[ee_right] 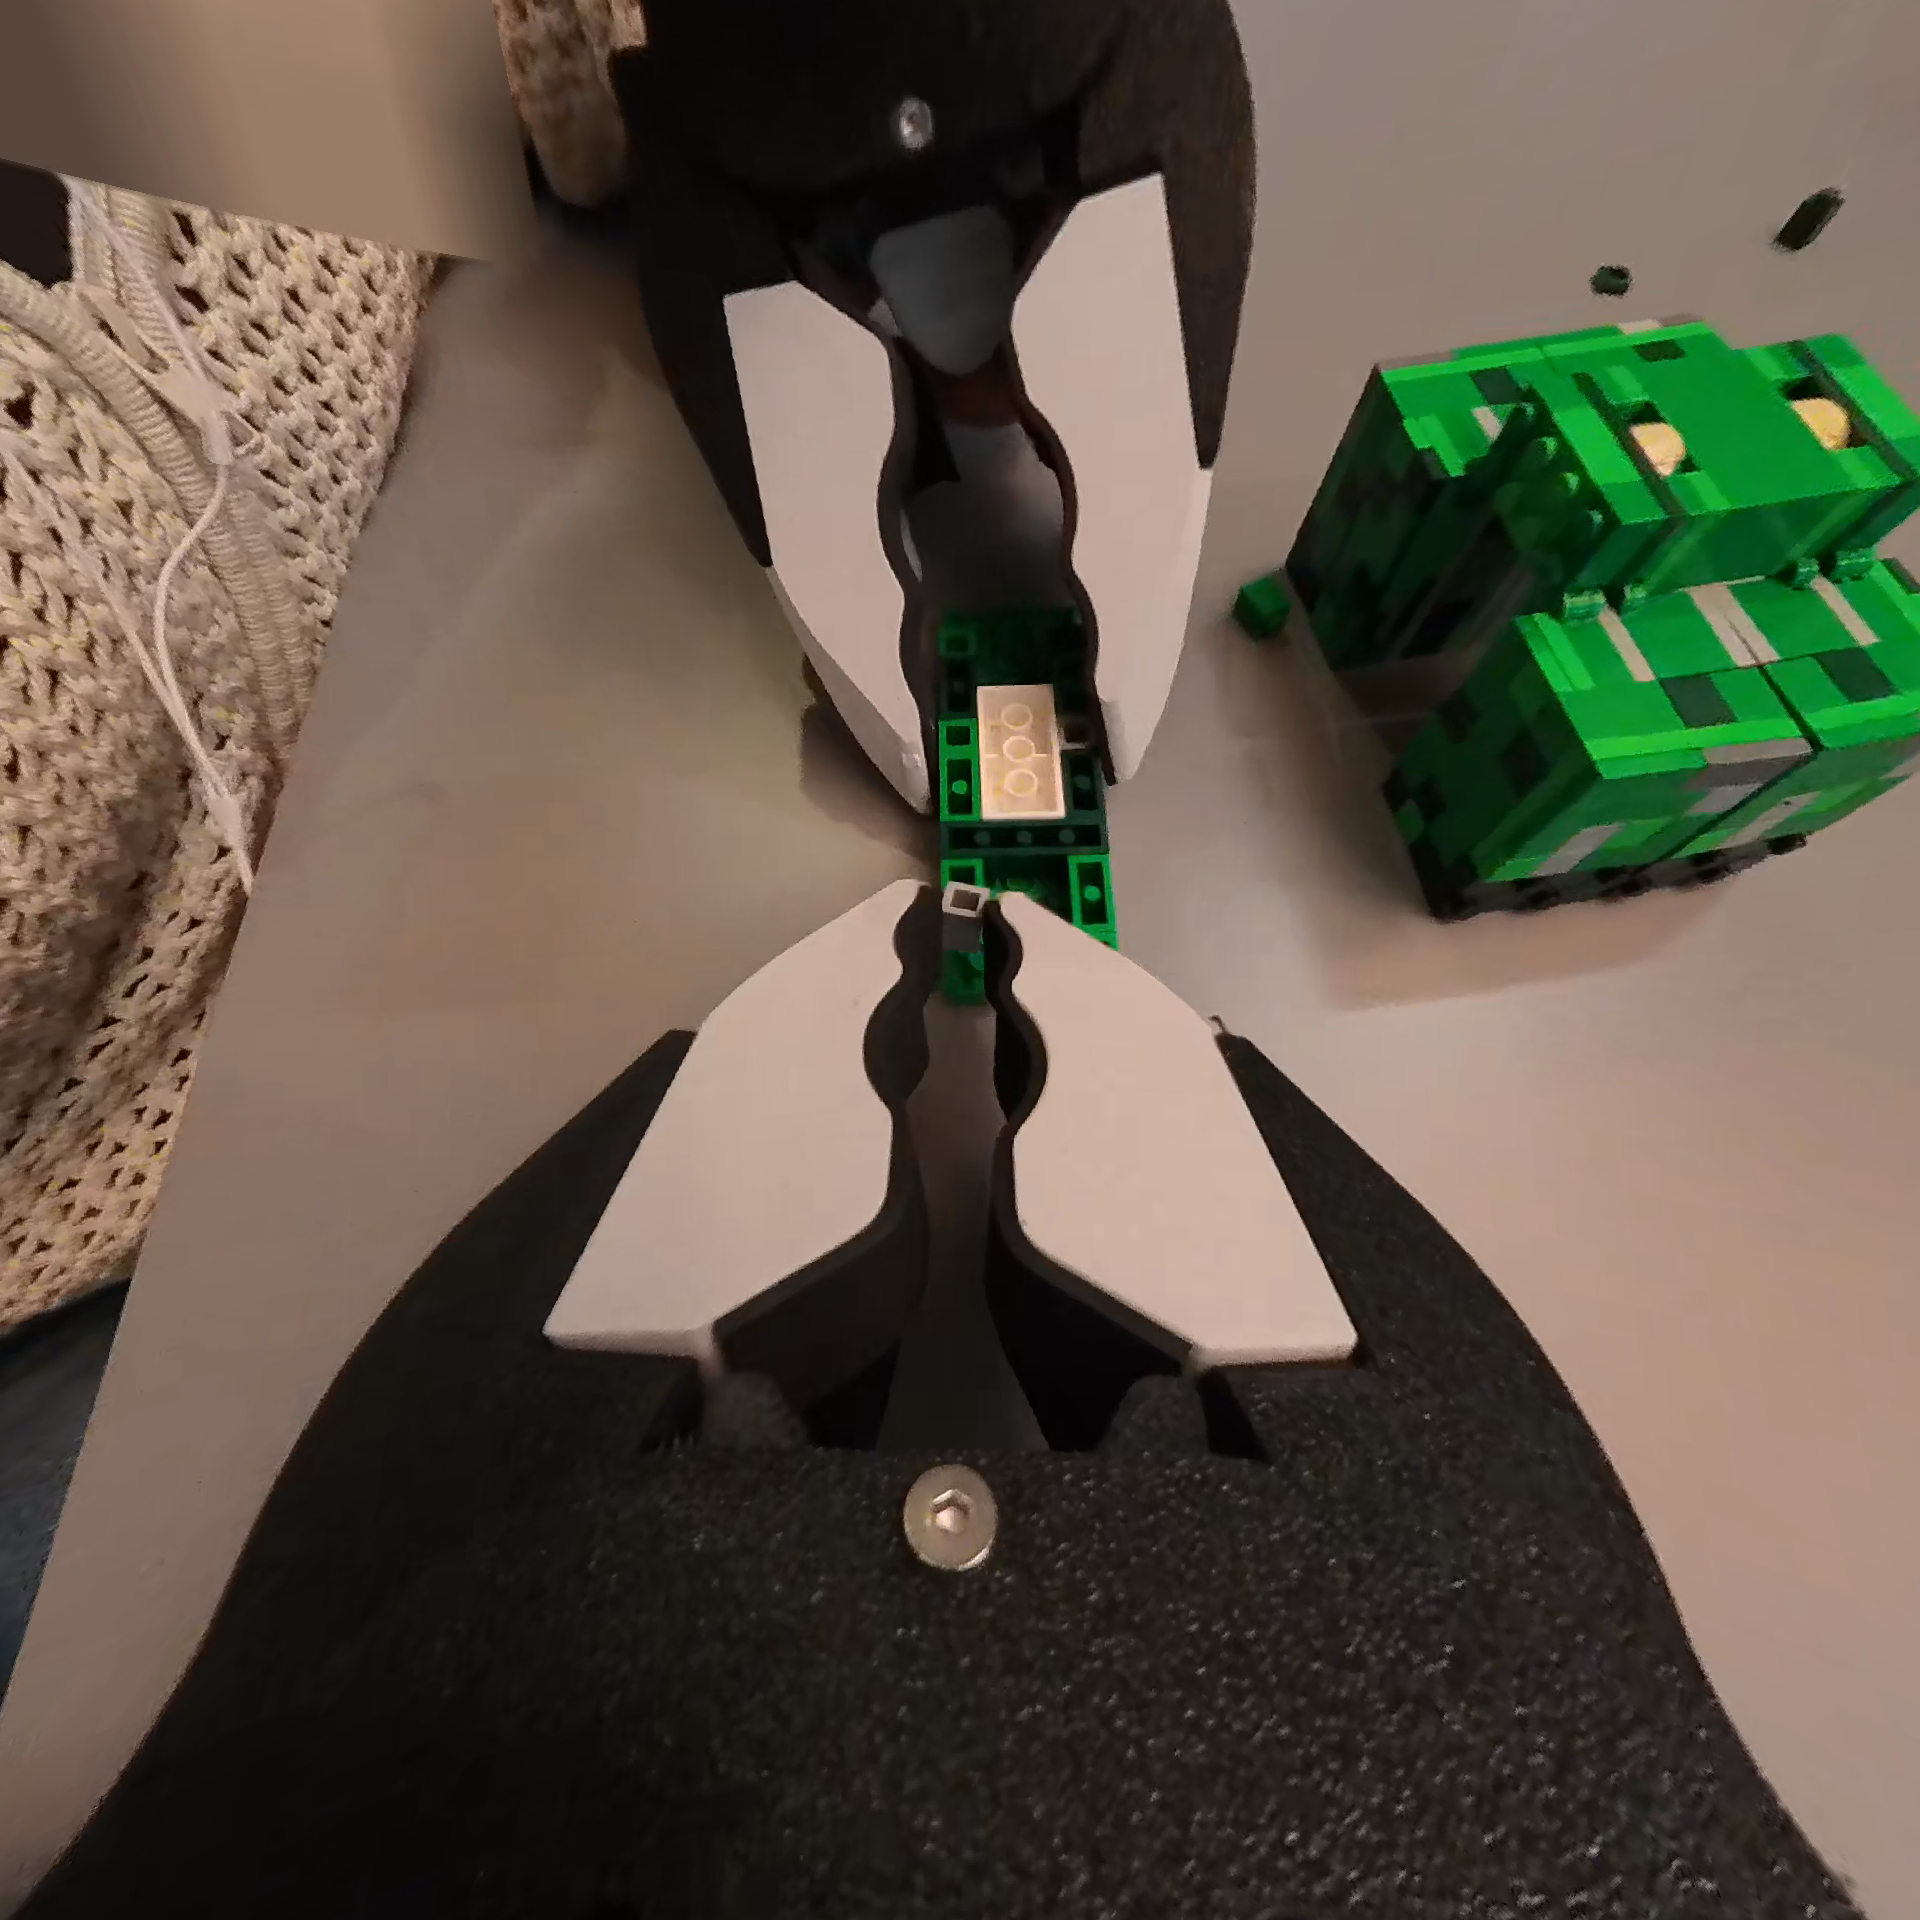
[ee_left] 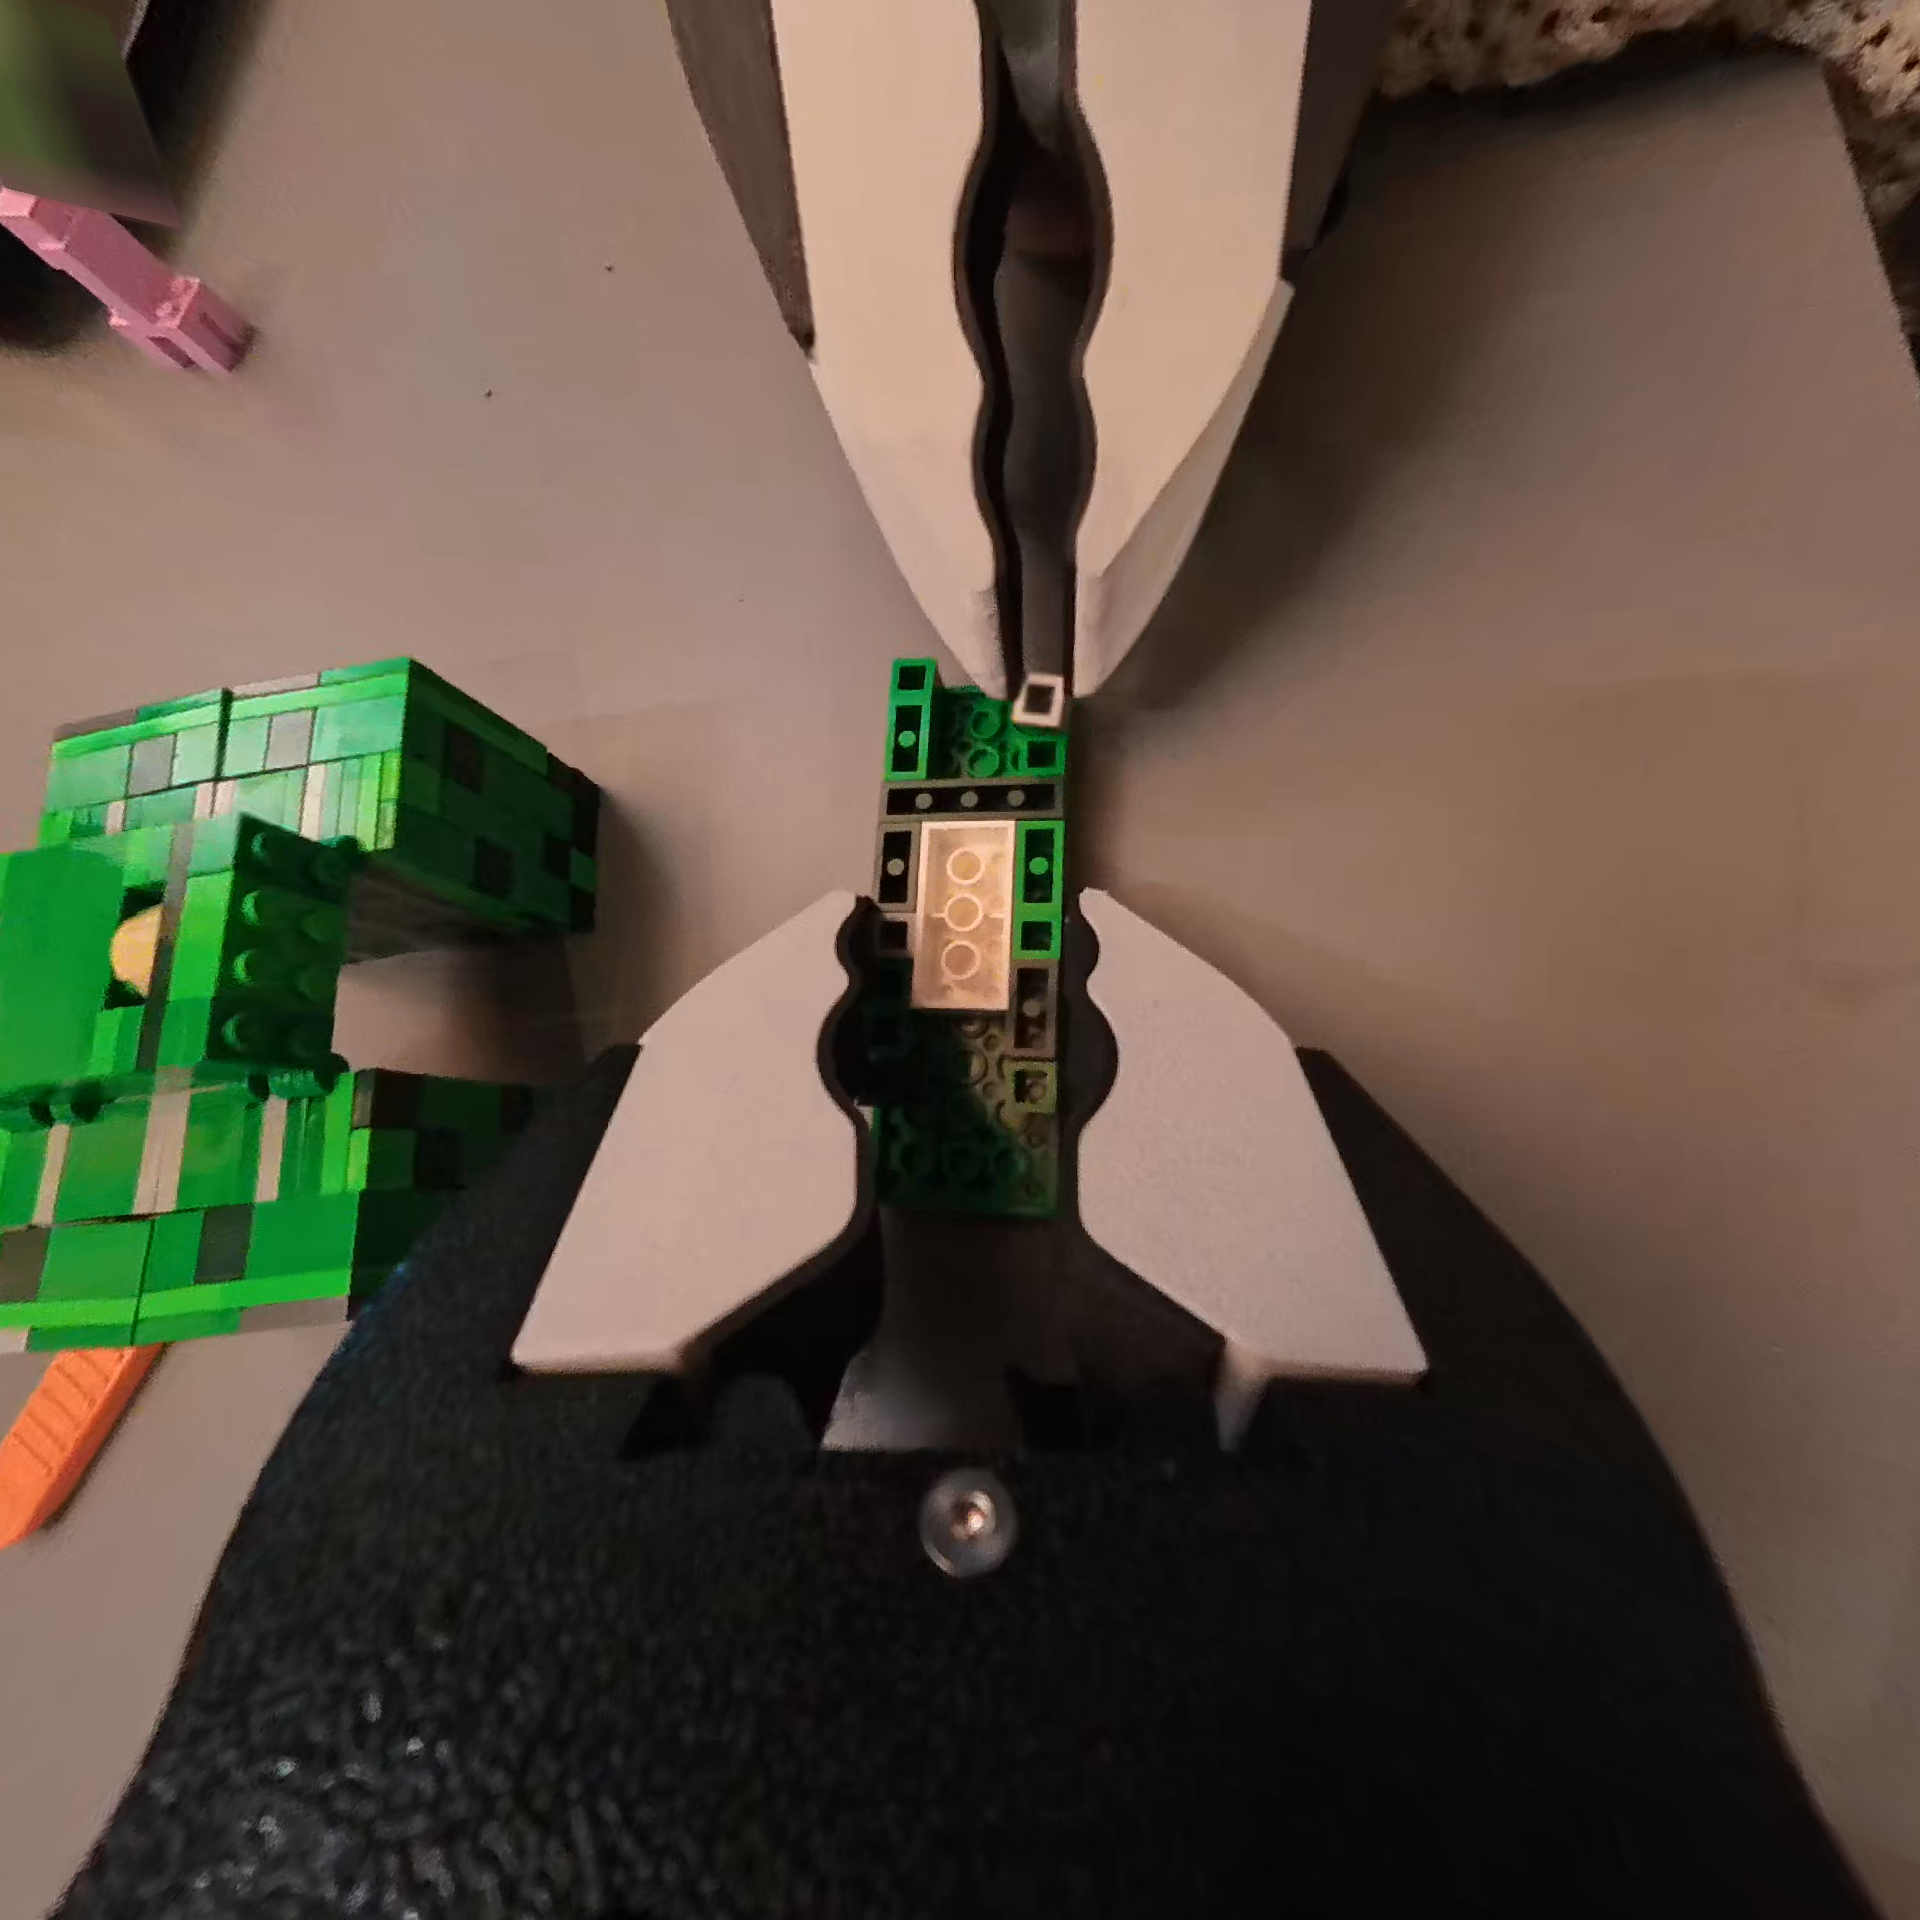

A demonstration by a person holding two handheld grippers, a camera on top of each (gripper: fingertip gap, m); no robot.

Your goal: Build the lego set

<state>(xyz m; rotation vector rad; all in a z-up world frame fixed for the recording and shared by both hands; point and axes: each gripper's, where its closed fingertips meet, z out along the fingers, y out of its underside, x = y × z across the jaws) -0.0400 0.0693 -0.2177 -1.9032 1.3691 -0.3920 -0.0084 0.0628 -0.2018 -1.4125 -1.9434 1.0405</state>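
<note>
My left gripper is shut on a narrow green lego sub-assembly with a white brick set in its middle, held just above the grey table. My right gripper is shut on a small grey-white 1x1 piece and holds it against the near end of that sub-assembly. In the left wrist view the right gripper comes in from the top with the small piece at the sub-assembly's far right corner. In the right wrist view the left gripper comes in from the top.
A large green blocky build lies on the table at left, right in the right wrist view. An orange brick separator and a pink piece lie nearby. Loose small green pieces and a knitted fabric are in view. The gap from one gripper's tips to the other's is roughly 4 centimeters.
</note>
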